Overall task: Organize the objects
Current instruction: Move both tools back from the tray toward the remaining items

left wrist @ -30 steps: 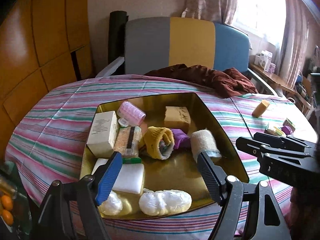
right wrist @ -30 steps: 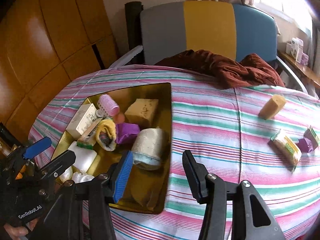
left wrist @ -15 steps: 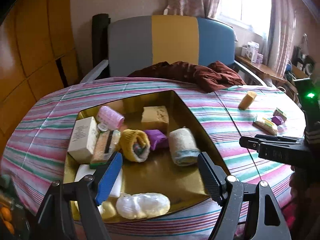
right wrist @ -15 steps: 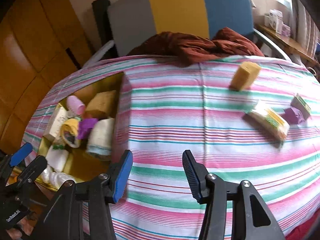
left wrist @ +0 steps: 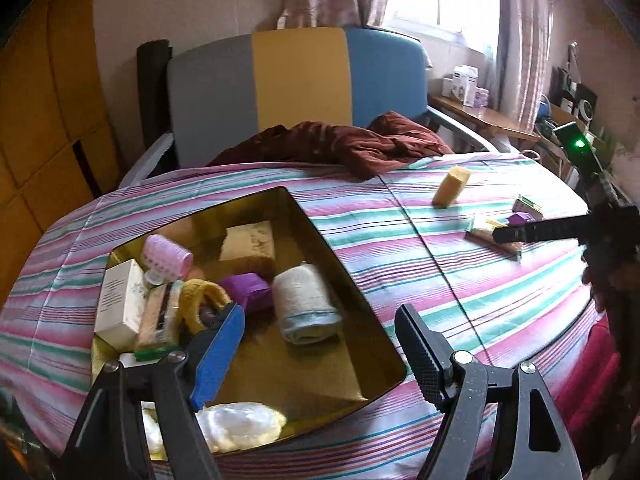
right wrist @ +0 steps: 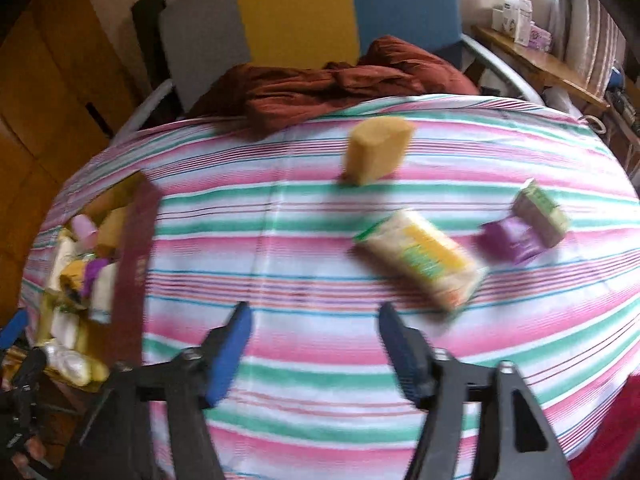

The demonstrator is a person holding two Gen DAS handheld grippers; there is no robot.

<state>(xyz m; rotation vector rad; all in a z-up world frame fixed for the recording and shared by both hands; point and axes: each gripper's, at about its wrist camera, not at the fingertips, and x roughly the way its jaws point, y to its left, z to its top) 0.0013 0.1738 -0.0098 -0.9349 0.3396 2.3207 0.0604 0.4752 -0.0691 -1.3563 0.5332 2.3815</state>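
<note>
A gold tray (left wrist: 372, 308) on the striped tablecloth holds a rolled towel (left wrist: 306, 304), a pink roller (left wrist: 166, 258), a white box (left wrist: 120, 304), a tan sponge (left wrist: 250, 244) and several other items. My left gripper (left wrist: 320, 344) hovers open over the tray's near end, empty. Out on the cloth lie a yellow sponge block (right wrist: 376, 150), a yellow-and-green packet (right wrist: 422, 258), a purple item (right wrist: 510, 238) and a small green box (right wrist: 542, 214). My right gripper (right wrist: 314, 344) hangs above bare cloth short of the packet, its jaws opening with nothing between them.
A dark red cloth (left wrist: 340, 144) is bunched at the table's far edge before a grey, yellow and blue chair (left wrist: 298, 80). Wooden panels stand at the left. A side shelf (left wrist: 480, 114) with small boxes runs along the right by the window.
My right gripper swept right from the tray's edge to over the loose items and its jaws widened. My left gripper drifted right along the tray, still open.
</note>
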